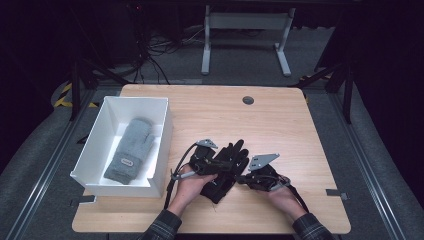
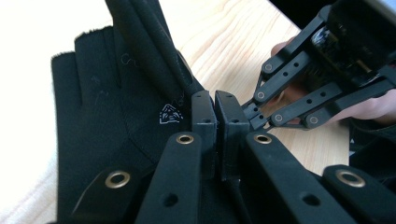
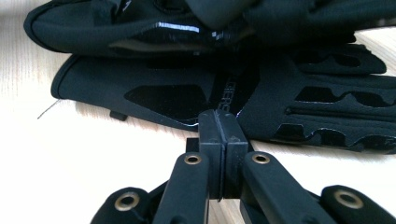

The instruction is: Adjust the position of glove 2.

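Note:
Two black gloves (image 1: 234, 151) lie stacked in the middle of the wooden table (image 1: 280, 120). My left gripper (image 1: 224, 167) comes in from the left. In the left gripper view its jaws (image 2: 215, 105) are shut at the edge of a black glove (image 2: 107, 107), and a raised strip of that glove runs up from the tips. My right gripper (image 1: 240, 175) reaches in from the right, and its tips (image 2: 247, 112) almost meet the left ones. In the right gripper view it (image 3: 223, 123) is shut with nothing seen between the pads, touching the lower glove (image 3: 163, 98). The other glove (image 3: 140, 28) rests on top.
A white open box (image 1: 167, 135) stands at the table's left with a grey mitten (image 1: 131, 147) inside. A round grommet (image 1: 248, 100) sits near the far edge. Bare wood lies to the right and behind the gloves. A white desk frame (image 1: 245, 22) stands on the floor beyond.

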Available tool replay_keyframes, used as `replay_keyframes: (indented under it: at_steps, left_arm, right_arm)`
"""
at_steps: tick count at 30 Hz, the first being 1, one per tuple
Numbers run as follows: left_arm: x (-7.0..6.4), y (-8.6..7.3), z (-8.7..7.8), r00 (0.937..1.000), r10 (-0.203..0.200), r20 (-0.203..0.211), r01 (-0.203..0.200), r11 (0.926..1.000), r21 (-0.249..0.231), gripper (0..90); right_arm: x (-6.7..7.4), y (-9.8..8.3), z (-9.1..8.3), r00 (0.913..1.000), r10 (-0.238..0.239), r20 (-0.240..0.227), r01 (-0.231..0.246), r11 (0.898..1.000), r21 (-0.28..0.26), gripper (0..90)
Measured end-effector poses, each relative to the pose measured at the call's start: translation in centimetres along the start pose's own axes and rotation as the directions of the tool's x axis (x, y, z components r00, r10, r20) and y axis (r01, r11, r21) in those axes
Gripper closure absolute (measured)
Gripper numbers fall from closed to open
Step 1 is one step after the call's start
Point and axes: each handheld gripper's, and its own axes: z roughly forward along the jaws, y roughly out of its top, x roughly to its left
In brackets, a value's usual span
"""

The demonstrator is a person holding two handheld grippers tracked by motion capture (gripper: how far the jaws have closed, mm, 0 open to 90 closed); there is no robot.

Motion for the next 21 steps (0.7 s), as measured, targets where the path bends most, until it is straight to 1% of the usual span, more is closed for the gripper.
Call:
replay_keyframes:
  at_steps: [6, 8, 10, 11, 12, 14, 15, 16, 18, 20, 21]
  left_arm:
    - [-0.2, -0.2, 0.4, 1.0, 0.003, 0.002, -0.003, 0.9999, 0.013, 87.8]
    - [-0.2, -0.3, 0.7, 1.0, 0.006, 0.005, -0.006, 0.9997, 0.025, 87.8]
    - [-0.2, -0.4, 0.8, 1.0, -0.002, -0.008, 0.002, 0.9993, 0.038, 87.2]
    - [-0.2, -0.4, 0.8, 1.0, -0.002, -0.007, 0.003, 0.9994, 0.033, 86.1]
    - [-0.1, -0.5, 0.8, 1.0, -0.004, 0.003, 0.004, 0.9997, 0.022, 84.1]
    - [-0.1, -0.5, 0.6, 1.0, 0.0, -0.003, 0.0, 0.9999, 0.013, 74.9]
    - [-0.3, -0.4, 0.4, 0.9999, 0.006, -0.009, -0.006, 0.9999, 0.009, 72.2]
    - [-0.4, -0.4, 0.2, 0.9999, 0.011, -0.006, -0.011, 0.9999, 0.001, 70.4]
    - [-0.6, -0.4, -0.1, 0.9997, 0.025, -0.005, -0.025, 0.9996, -0.009, 71.8]
    - [-0.9, -0.5, -0.2, 0.9991, 0.04, -0.016, -0.04, 0.9992, -0.002, 78.4]
    - [-1.0, -0.5, -0.1, 0.9982, 0.053, -0.026, -0.053, 0.9985, 0.013, 81.6]
  right_arm:
    - [0.1, 0.1, 0.3, 1.0, -0.003, 0.002, 0.003, 1.0, 0.001, 90.0]
    - [0.1, 0.2, 0.4, 1.0, -0.001, 0.002, 0.001, 1.0, -0.003, 90.0]
    - [0.1, 0.2, 0.4, 1.0, -0.004, 0.002, 0.004, 1.0, -0.004, 90.0]
    - [0.1, 0.2, 0.4, 1.0, -0.004, 0.0, 0.004, 1.0, -0.003, 90.0]
    - [0.1, 0.2, 0.3, 1.0, -0.003, 0.002, 0.003, 1.0, 0.0, 90.0]
    - [0.1, 0.2, 0.0, 1.0, -0.007, 0.006, 0.007, 1.0, -0.006, 90.0]
    - [0.0, 0.1, -0.4, 0.9999, -0.005, 0.012, 0.006, 1.0, -0.013, 90.0]
    - [-0.2, 0.0, -0.9, 0.9998, 0.004, 0.021, -0.003, 1.0, -0.025, 90.0]
    - [-0.6, -0.2, -1.7, 0.9991, 0.018, 0.038, -0.016, 0.999, -0.042, 85.0]
    - [-1.3, -0.7, -2.7, 0.9972, 0.043, 0.061, -0.039, 0.998, -0.055, 79.7]
    - [-1.5, -0.9, -3.0, 0.9961, 0.049, 0.073, -0.045, 0.997, -0.058, 76.2]
